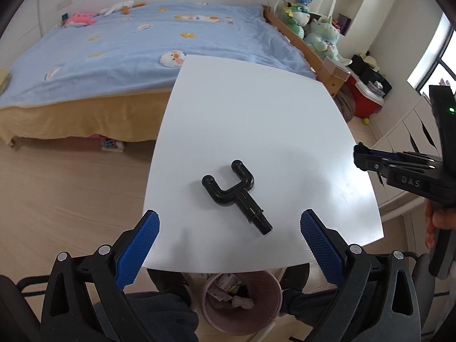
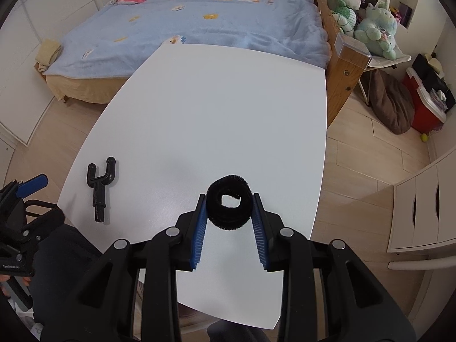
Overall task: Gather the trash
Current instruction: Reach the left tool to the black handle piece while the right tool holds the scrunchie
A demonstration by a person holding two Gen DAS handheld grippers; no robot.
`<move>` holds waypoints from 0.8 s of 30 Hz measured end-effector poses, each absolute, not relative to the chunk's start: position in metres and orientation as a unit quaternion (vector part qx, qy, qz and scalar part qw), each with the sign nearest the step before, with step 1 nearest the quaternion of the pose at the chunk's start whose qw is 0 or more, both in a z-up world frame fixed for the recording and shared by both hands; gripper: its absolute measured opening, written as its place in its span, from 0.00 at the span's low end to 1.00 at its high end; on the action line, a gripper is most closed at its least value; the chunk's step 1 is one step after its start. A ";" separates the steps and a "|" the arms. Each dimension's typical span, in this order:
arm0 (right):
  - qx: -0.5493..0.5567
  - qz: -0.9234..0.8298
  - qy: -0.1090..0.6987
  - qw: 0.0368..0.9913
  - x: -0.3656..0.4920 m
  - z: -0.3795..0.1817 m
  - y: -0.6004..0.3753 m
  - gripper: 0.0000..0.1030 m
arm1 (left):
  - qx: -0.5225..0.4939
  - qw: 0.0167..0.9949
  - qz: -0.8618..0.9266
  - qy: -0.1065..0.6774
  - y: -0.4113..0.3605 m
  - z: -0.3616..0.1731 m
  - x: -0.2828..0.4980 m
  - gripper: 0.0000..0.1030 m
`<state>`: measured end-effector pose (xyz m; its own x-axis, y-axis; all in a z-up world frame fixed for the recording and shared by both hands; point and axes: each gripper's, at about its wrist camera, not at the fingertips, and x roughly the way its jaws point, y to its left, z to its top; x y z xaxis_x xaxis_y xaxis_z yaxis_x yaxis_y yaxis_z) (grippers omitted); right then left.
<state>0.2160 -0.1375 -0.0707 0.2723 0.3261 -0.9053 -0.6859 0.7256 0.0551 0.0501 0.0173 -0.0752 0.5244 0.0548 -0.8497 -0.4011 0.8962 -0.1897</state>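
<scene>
Right gripper (image 2: 228,209) pinching one fuzzy black ring (image 2: 229,205) above the white table (image 2: 228,99).

Both grippers are pointing steeply down. The left gripper (image 1: 229,238) is hovering with its jaws spread wide and nothing between them, just short of the one black Y-shaped plastic piece (image 1: 235,195) lying near the table's near edge. One pink wastebasket (image 1: 242,302), with scraps inside, is standing under that edge.

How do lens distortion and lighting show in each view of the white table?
Left wrist view: the table edges bow outward, dark corners vignette, and the forked black part stays sharp. Right wrist view: the same bowing, soft shadow under the fuzzy black ring, faint sheen, no harsh glare.
</scene>
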 end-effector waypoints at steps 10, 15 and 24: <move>-0.170 0.329 0.503 0.781 0.213 -0.065 -0.147 0.30 | -0.213 0.817 0.212 0.492 0.012 -0.097 0.075 0.92; -0.168 0.329 0.502 0.782 0.212 -0.064 -0.150 0.30 | -0.217 0.807 0.236 0.497 0.010 -0.105 0.083 0.82; -0.172 0.332 0.498 0.782 0.210 -0.064 -0.152 0.30 | -0.179 0.812 0.236 0.503 0.006 -0.112 0.084 0.62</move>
<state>0.2095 -0.1517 -0.0642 0.2827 0.3481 -0.8938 -0.6905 0.7206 0.0623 0.0844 0.0056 -0.1120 0.3821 0.2023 -0.9017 -0.5628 0.8249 -0.0534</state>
